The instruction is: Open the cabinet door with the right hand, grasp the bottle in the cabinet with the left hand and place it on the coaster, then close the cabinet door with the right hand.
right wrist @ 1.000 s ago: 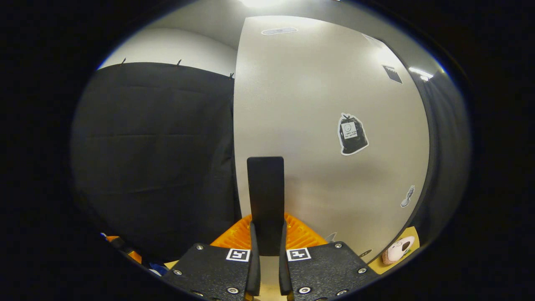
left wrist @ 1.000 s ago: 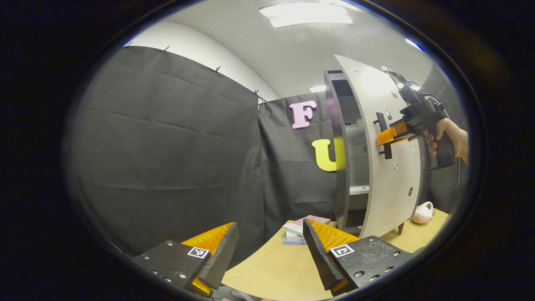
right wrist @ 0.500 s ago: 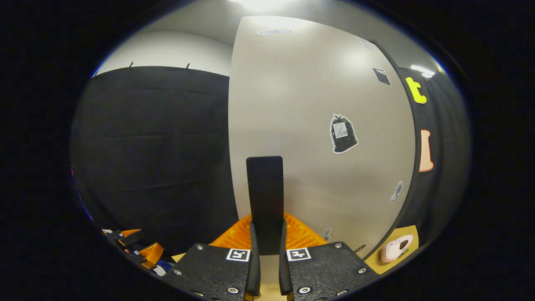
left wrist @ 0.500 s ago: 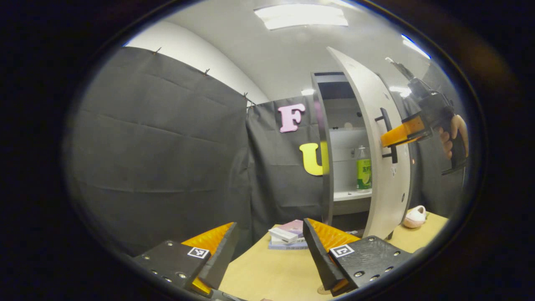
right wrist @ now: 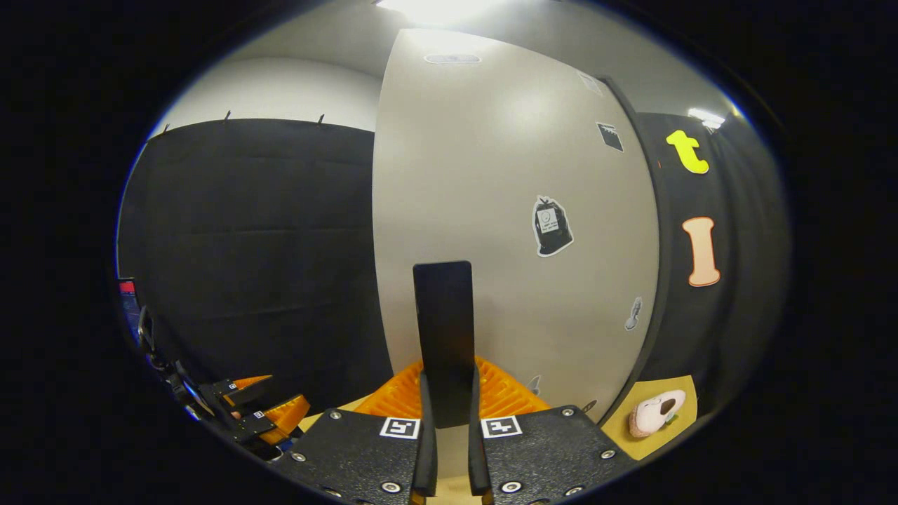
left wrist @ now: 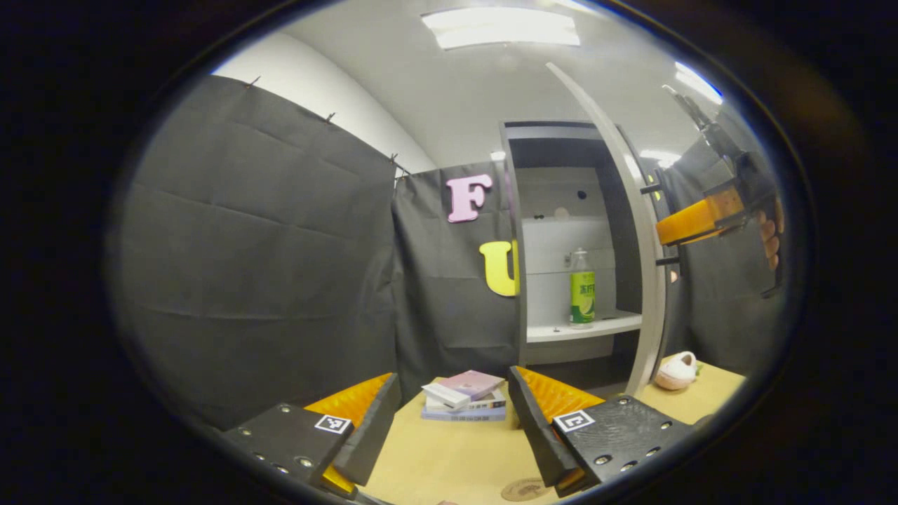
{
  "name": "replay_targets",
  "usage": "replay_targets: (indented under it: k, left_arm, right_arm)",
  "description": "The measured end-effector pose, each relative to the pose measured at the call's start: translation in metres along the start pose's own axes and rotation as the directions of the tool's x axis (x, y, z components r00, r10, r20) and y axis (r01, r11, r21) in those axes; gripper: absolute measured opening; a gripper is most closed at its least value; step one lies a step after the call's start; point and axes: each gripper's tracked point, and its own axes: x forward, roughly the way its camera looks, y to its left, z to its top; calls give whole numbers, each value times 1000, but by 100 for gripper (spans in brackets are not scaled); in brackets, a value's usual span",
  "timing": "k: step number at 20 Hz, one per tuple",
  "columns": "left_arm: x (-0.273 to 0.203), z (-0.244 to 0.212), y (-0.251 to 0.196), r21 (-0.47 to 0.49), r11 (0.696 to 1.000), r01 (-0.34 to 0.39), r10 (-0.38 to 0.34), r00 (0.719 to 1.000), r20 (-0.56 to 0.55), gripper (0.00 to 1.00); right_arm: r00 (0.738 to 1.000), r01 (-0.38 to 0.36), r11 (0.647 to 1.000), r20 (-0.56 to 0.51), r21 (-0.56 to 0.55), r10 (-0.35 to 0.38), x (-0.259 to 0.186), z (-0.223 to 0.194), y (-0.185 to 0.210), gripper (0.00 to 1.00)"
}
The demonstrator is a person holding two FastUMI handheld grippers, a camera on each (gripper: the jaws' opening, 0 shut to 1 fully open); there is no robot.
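Right gripper (right wrist: 447,421) is clamped on the cabinet door's handle (right wrist: 444,330), both fingers pressing its sides; I see the door (left wrist: 635,231) swung wide. Left gripper (left wrist: 452,421) has its jaws spread with nothing between them, low over the table (left wrist: 456,456). Bottle (left wrist: 581,289) stands upright on the cabinet (left wrist: 561,238) shelf, well ahead of and above my left fingers, slightly right of them. Coaster (left wrist: 526,489) lies on the table just under the left gripper's right finger. Books (left wrist: 464,396) are stacked between the fingers, farther off
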Motion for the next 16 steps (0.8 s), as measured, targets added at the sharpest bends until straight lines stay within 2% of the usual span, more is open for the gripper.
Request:
replay_targets:
  k: [2, 5, 6, 9, 10, 12, 16]
  left_arm:
    - [1, 2, -11, 2, 1000, 14, -14, 1000, 4, 92]
    - [5, 2, -27, -2, 999, 38, -38, 999, 7, 92]
    - [4, 2, -32, -2, 999, 46, -46, 999, 8, 88]
    - [4, 6, -51, -3, 997, 72, -72, 997, 12, 88]
    - [5, 7, -57, -6, 997, 82, -82, 997, 15, 92]
    - [5, 9, -73, -11, 995, 104, -104, 994, 20, 92]
    - [3, 15, -103, -8, 989, 149, -149, 988, 33, 92]
  right_arm:
    - [1000, 4, 1000, 3, 1, -4, -3, 0, -3, 17]
    - [1000, 13, 1000, 8, 6, -13, -5, 0, -6, 18]
    - [1000, 16, 1000, 9, 7, -16, -5, 0, -8, 17]
    - [999, 33, 999, 9, 4, -33, -10, 0, -12, 17]
    - [999, 40, 999, 9, 4, -40, -13, 0, -14, 17]
    - [998, 56, 998, 10, 1, -56, -18, 0, -17, 15]
    - [995, 95, 995, 17, 4, -95, -21, 0, -23, 17]
